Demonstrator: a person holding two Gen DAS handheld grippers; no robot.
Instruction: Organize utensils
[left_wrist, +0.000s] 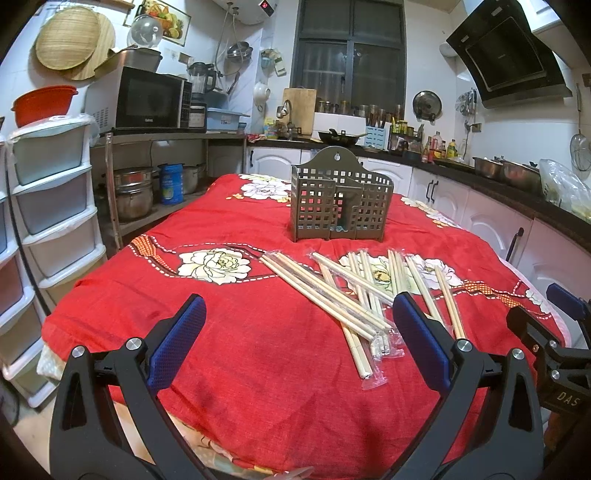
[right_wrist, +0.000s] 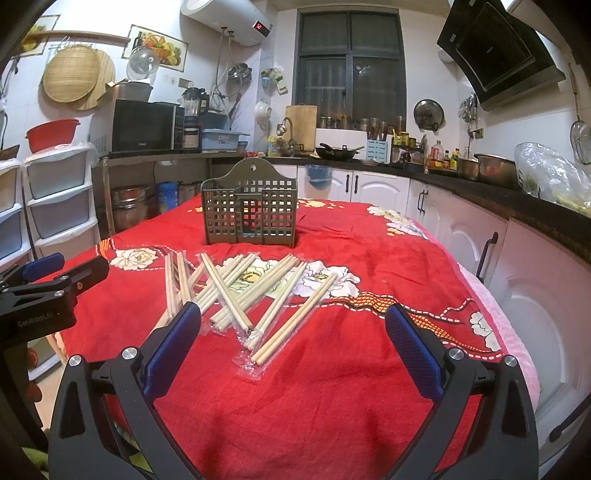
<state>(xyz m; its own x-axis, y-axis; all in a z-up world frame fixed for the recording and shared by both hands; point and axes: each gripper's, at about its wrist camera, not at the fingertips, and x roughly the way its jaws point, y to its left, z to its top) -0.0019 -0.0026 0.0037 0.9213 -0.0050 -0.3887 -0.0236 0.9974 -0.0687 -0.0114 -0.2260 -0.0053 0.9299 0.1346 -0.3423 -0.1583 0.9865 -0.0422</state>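
A big table with a red flowery cloth (left_wrist: 236, 332) (right_wrist: 332, 387) fills most of both views. The cloth is the place to start from, because everything for the job sits on it. Toward the far end of the cloth stands a grey-green holder (left_wrist: 341, 201) (right_wrist: 250, 212) with square holes in its walls. It stands upright and looks empty inside. It has a wall down the middle and a tall back with a small hanging hole. On the cloth, just in front of the holder, lies a loose pile of pale wooden chopsticks (left_wrist: 354, 295) (right_wrist: 243, 291). They come in pairs, inside clear plastic sleeves. Some cross over each other, and they lie over the white flowers printed on the cloth. None of them are in the holder. The left gripper (left_wrist: 299, 347) hangs over the near edge of the cloth. Its blue fingers are spread wide apart and hold nothing. Its right finger is over the near ends of the chopsticks. The right gripper (right_wrist: 293, 349) also hangs over the near edge of the cloth, next to the left one. Its blue fingers are spread wide too, with nothing between them. Its left finger is over the near end of the pile.
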